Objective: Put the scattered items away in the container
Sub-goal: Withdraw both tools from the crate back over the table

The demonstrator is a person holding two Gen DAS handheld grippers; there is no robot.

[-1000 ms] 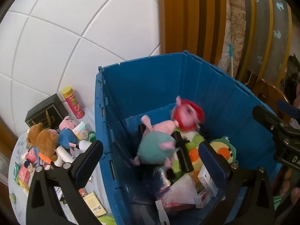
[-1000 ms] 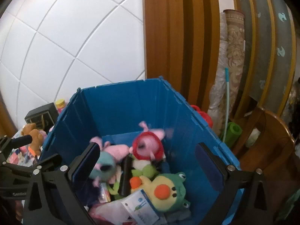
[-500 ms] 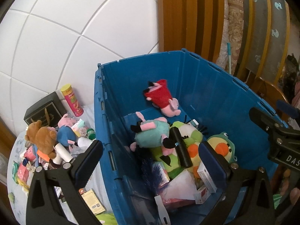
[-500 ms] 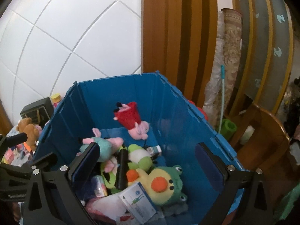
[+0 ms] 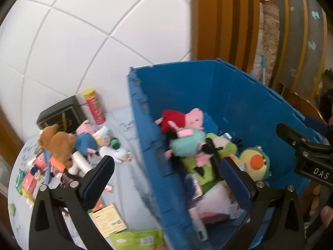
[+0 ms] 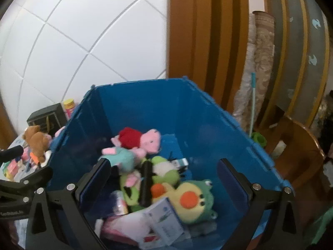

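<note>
Left gripper (image 5: pixel 166 177): fingers spread wide, nothing between them, straddling the near-left wall of the deep blue plastic crate (image 5: pixel 239 95). Right gripper (image 6: pixel 164 179): fingers also wide apart and empty, hovering over the crate's open top.

Inside the crate: pink plush pig in a red dress (image 6: pixel 139 139) at 12 o'clock of the pile, teal-bodied pink plush pig (image 6: pixel 122 156) just beside it at 9, yellow-green plush frog with an orange spot (image 6: pixel 193 200) at 4, white printed card packet (image 6: pixel 164 223) at 6. Frames are blurred, so the smaller stuff underneath is a guess.

Still outside, at 9 o'clock of the crate on the pale blue tabletop (image 5: pixel 122 123): brown plush bear (image 5: pixel 60 143), blue-bodied plush pig (image 5: pixel 86 139), tall pink snack tube with a yellow lid (image 5: pixel 94 106), black box (image 5: pixel 58 116), loose packets.

Judgement: mid-task, between drops. Next move calls for a swing to 9 o'clock and a pinch on one loose item.
</note>
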